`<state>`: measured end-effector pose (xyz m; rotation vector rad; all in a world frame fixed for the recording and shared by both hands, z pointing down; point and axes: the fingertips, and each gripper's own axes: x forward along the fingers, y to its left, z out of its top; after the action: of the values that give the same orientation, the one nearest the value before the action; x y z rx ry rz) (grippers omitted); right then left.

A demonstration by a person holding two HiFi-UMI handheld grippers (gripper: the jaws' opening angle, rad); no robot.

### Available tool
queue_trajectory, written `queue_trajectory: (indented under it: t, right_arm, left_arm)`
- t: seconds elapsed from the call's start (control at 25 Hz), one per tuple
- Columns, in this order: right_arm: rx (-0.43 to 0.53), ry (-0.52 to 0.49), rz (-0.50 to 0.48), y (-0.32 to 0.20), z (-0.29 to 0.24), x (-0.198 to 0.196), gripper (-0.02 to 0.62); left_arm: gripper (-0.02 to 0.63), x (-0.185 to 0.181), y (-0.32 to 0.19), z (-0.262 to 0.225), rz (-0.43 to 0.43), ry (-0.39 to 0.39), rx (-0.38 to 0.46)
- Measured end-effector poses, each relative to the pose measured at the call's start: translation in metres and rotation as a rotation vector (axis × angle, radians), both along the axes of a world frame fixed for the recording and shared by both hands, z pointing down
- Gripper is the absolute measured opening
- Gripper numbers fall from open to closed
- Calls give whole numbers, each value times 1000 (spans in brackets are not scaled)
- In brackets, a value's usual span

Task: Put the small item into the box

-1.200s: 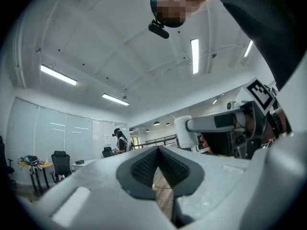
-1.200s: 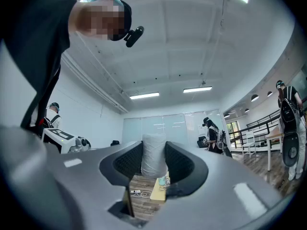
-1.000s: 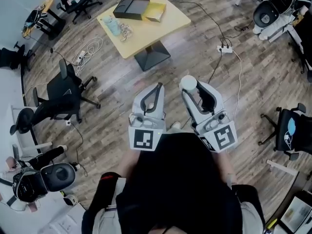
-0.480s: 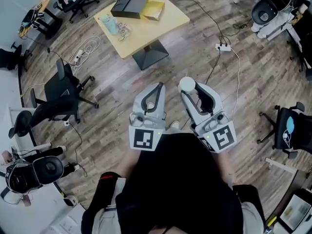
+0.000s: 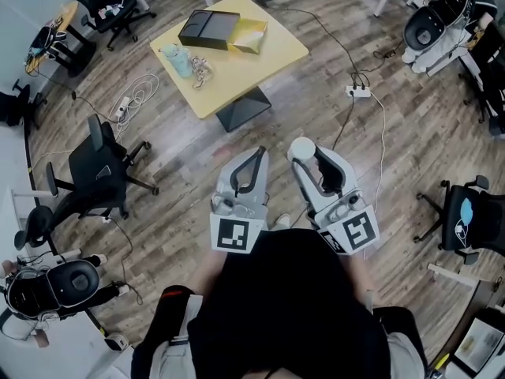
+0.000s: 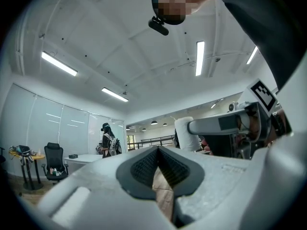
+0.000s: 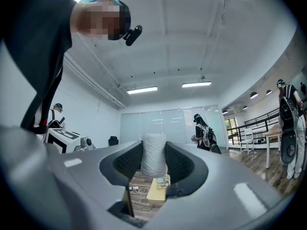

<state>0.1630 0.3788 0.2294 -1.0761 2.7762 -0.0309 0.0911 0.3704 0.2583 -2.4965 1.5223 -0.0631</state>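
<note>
The tabletop (image 5: 264, 58) has drawn nearer; right fingers (image 7: 128, 164) clasp the white roll (image 7: 153, 153) mid-body, likely light and squashy; left fingers (image 6: 144, 167) closed, empty

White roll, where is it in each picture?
Head view: white roll in the middle, at the right gripper's tip.
Left gripper view: right of middle, upright.
Right gripper view: centre, gripped between the jaws.
Landmark: yellow table, top of head view, under the roll in right gripper view.

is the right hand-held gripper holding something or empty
Holding something. The right hand-held gripper is shut on a white roll, which stands upright between the two jaws and touches both.
</note>
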Motion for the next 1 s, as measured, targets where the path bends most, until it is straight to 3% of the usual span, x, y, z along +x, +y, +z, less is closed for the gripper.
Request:
queue_trajectory:
  t: [0.52, 1.0]
  right_arm:
    - [-20, 42, 83, -78, -3, -49, 156]
    - [-20, 37, 99, -113, 3, -89, 156]
  left_arm:
    - [2, -50, -92, -9, 71, 55, 22]
    - [3, -88, -123, 1, 85, 64, -15]
